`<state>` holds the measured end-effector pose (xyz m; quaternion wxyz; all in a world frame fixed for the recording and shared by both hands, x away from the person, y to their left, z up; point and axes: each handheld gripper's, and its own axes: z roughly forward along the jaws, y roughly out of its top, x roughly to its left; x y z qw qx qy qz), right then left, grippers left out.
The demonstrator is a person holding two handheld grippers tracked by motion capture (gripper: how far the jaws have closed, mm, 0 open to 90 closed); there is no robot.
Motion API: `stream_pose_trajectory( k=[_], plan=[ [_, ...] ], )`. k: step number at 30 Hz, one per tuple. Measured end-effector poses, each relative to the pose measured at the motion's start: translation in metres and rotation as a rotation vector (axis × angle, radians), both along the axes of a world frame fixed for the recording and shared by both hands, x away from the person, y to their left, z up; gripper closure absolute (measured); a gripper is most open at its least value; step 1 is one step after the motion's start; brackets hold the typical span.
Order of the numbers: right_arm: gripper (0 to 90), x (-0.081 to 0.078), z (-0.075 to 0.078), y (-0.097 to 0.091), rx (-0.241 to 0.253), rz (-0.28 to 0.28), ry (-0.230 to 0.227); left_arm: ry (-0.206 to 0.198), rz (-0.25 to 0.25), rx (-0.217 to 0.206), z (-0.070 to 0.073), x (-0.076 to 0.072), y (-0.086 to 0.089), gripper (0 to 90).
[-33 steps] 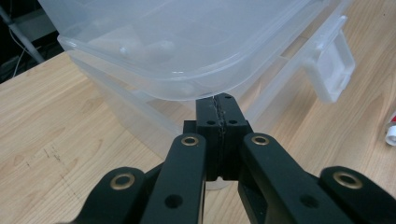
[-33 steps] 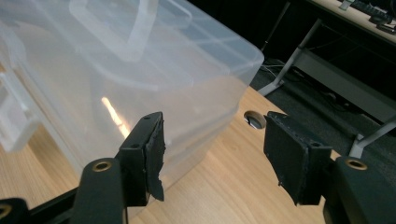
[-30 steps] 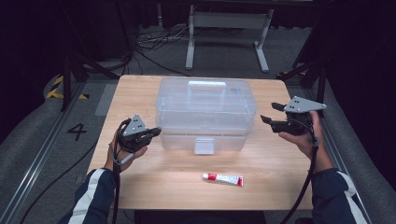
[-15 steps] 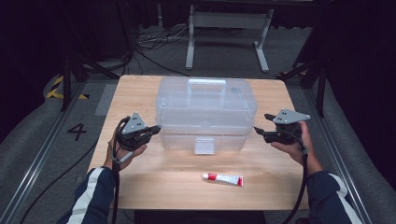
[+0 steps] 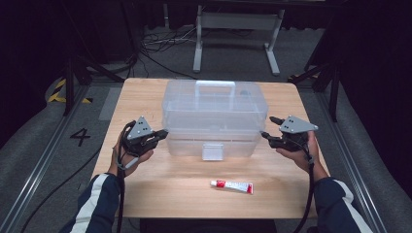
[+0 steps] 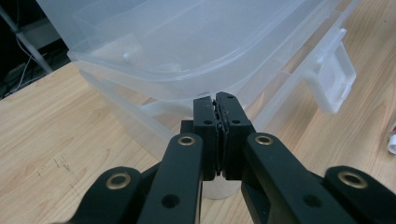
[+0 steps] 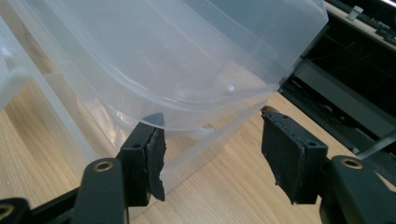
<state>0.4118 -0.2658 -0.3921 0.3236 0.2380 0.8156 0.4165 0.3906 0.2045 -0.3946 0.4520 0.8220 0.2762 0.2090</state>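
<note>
A clear plastic storage box (image 5: 214, 116) with a handle on its lid stands in the middle of the wooden table (image 5: 145, 97). My left gripper (image 5: 163, 132) is at the box's left side. In the left gripper view it (image 6: 218, 99) is shut with nothing between its jaws, its tips just under the lid rim (image 6: 187, 79). My right gripper (image 5: 268, 127) is at the box's right side. In the right gripper view it (image 7: 212, 119) is open and its jaws have just been closing. The box's corner (image 7: 163, 56) lies right at the gap, and the pads do not press on it.
A small white and red tube (image 5: 231, 186) lies on the table in front of the box, nearer the person. The box's front latch (image 5: 212, 151) hangs down at the middle of its front. Dark floor, cables and a metal stand (image 5: 238, 29) lie beyond the table.
My right gripper has come down and in towards the box's right side. The left gripper has stayed at the box's left side.
</note>
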Motion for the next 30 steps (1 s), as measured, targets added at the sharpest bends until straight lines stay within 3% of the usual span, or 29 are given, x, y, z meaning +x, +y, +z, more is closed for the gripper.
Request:
stream_pose_trajectory(
  k=[5,9,14,21,30],
  plan=[
    [43.6,-0.003,0.002,0.002,0.007,0.0,-0.048,0.001,0.01,-0.004,0.001,-0.001,0.002,79.7],
    [46.3,-0.004,0.004,0.002,0.012,-0.01,-0.083,0.0,0.025,-0.003,0.003,-0.003,0.002,62.8],
    [52.8,-0.008,0.009,0.005,0.019,-0.019,-0.129,0.013,-0.008,0.021,0.003,-0.007,0.0,52.1],
    [55.7,-0.008,0.015,0.006,0.045,-0.043,-0.166,0.04,-0.041,0.045,-0.001,-0.01,-0.004,47.5],
    [63.4,-0.008,0.023,0.01,0.06,-0.056,-0.234,0.059,-0.045,0.072,-0.008,-0.009,-0.007,45.7]
  ],
)
